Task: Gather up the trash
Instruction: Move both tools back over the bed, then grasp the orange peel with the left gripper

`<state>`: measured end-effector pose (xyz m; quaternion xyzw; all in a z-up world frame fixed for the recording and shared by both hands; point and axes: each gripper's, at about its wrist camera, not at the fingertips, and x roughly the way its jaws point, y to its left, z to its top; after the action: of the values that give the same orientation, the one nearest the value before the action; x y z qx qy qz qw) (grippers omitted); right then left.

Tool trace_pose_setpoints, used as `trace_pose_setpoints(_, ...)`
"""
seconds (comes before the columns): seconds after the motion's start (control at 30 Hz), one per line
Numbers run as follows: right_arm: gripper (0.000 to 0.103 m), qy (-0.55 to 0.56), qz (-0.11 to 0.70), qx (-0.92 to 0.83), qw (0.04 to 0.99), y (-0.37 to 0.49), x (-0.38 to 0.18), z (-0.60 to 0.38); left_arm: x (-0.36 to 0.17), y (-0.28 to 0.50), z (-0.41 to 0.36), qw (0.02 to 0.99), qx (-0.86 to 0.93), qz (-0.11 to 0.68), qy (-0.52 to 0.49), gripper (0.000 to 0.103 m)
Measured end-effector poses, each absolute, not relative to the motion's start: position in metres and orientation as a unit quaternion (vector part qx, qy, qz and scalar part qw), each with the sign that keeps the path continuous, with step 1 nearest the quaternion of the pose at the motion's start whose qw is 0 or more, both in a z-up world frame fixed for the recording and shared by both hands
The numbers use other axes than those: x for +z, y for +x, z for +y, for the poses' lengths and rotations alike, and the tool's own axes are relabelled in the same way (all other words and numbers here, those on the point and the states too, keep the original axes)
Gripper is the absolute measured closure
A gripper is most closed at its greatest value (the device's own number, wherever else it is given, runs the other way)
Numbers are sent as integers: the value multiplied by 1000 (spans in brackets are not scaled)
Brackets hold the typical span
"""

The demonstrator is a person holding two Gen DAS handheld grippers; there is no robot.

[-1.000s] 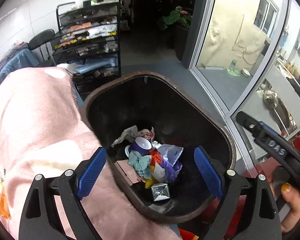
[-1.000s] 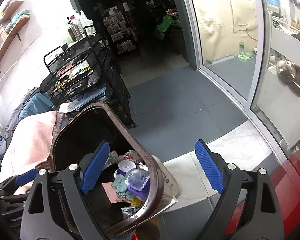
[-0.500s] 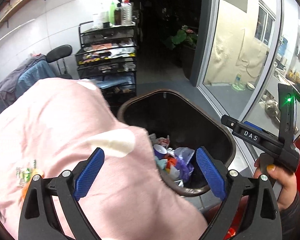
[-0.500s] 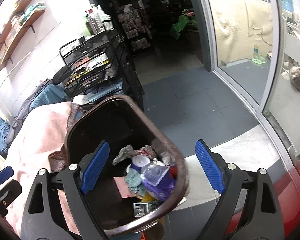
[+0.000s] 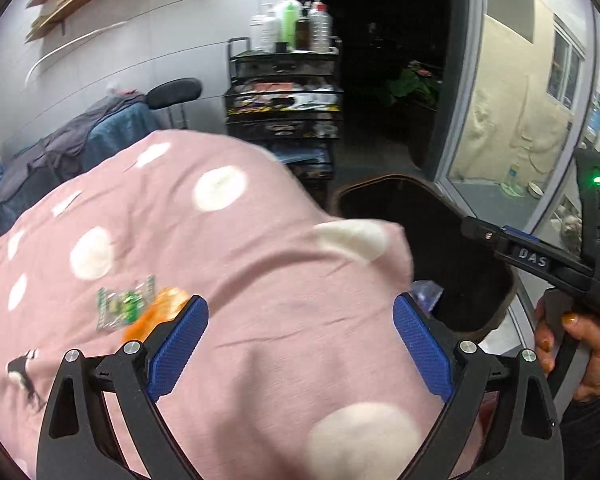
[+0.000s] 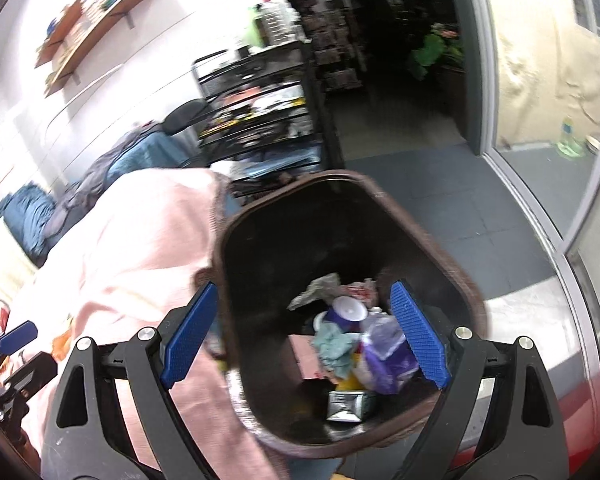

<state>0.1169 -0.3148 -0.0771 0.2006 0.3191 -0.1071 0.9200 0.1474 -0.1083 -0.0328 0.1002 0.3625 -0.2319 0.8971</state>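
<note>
Both grippers, left gripper [image 5: 300, 344] and right gripper [image 6: 300, 332], gaping empty; left hovering over pink blanket [image 5: 228, 248], wrapper [image 5: 126, 306] lying there; bin [image 6: 440, 264] waiting, pickup likely next.

Ahead of the tool and to its left, a white wall [image 5: 140, 52] carries wooden shelves [image 6: 96, 28] high up. Below them stands a chair [image 5: 172, 94] draped with blue and grey clothes. Straight ahead sits a black wire rack [image 5: 284, 96] with bottles [image 5: 296, 24] on top, and beyond it a dark room with a leafy plant [image 5: 414, 82]. To the right, a grey-framed glass door [image 6: 540, 92] shows a beige outer wall. The floor [image 6: 428, 184] is grey tile, brightly lit near the white wall.
</note>
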Motion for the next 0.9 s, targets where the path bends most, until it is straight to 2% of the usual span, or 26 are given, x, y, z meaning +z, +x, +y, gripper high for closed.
trace_pose_setpoints(0.4, 13, 135, 322, -21, 937, 134, -56, -235, -48, 166, -2, 905, -160, 392, 38, 11)
trace_pose_setpoints(0.63, 13, 115, 332, 14, 936, 143, -53, -202, -57, 180, 15, 899, -157, 407, 50, 13)
trace_pose_setpoints(0.83, 13, 105, 338, 23, 935, 146, -53, -186, -68, 201, -2, 882, -173, 427, 95, 21)
trace_pose_setpoints(0.9, 13, 104, 340, 23, 935, 147, -54, -185, -74, 211, -7, 875, -172, 441, 101, 30)
